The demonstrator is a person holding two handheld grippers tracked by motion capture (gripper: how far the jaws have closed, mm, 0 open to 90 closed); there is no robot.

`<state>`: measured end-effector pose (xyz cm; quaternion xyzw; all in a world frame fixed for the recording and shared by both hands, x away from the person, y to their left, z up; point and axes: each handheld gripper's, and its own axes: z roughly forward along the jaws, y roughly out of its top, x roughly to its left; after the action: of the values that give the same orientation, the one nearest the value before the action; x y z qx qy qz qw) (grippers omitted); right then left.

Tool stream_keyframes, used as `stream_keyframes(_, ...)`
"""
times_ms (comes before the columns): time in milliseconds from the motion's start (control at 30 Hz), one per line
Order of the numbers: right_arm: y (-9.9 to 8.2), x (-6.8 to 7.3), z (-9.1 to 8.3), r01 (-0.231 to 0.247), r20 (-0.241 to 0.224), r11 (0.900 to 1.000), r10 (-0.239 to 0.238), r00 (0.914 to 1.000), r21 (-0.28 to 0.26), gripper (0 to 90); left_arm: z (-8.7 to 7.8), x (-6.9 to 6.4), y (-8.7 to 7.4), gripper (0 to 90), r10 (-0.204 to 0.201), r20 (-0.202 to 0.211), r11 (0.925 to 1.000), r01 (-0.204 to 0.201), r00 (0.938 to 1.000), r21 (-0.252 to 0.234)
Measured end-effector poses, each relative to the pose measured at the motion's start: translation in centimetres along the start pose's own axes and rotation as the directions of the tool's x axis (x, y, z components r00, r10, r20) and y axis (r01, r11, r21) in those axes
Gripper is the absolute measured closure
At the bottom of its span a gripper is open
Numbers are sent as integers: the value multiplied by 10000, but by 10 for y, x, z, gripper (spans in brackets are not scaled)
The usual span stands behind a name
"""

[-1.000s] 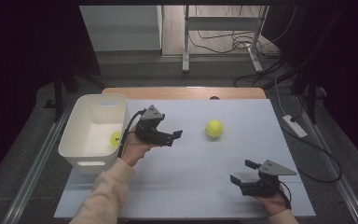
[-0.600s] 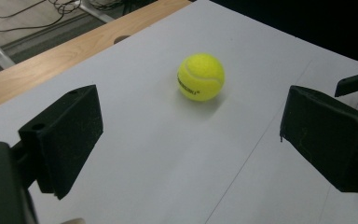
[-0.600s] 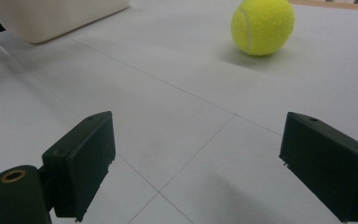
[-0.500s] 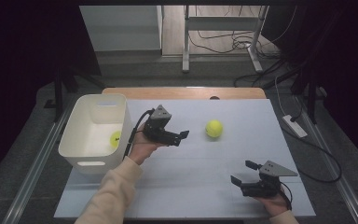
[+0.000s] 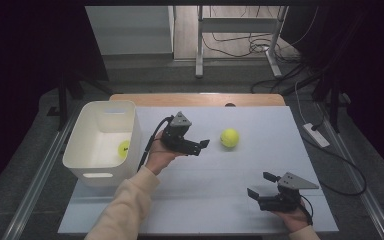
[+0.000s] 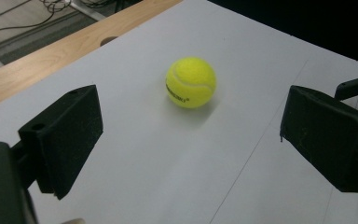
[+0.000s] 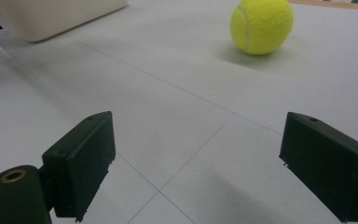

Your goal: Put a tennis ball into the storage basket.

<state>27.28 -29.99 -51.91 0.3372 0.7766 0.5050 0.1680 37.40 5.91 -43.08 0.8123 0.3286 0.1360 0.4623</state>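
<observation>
Tabletop (image 5: 215, 200): we work on a pale sheet with thin seam lines, a wooden edge at the far side.
Bin (image 5: 82, 155): the white tub sits at the left of the tabletop, and we see one yellow ball (image 5: 124, 148) lying inside it near the right wall.
Left claw (image 5: 203, 145): we hold it between the bin and the loose ball, jaws pointing toward that ball, spread wide and gripping nothing.
Right claw (image 5: 261, 185): it rests low near the front right corner, jaws apart and empty, well apart from the ball.
Tennis ball (image 6: 190, 82): it lies free on the tabletop just ahead of the left claw, centred between the jaws in the left gripper view but not yet between them.
Step in hand: we judge this to be the reach for the loose ball.
Doing it well: we should come in low and straight so that both pads straddle the ball's widest part, avoid nudging it into a roll, and close only once it sits fully between the jaws.
</observation>
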Motion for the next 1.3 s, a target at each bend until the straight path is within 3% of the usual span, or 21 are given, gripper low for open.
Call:
stream_keyframes(700, 0, 0, -1, 17, -25, 10000, -17, 10000, -18, 103, 27, -2, 14, 76, 237, -122, 9991, -232, 9996, 346)
stream_keyframes(1300, 0, 1, -1, 37, -25, 10000, -37, 10000, -12, 104, 56, -12, 25, 72, 309, 334, 9981, -326, 9990, 528)
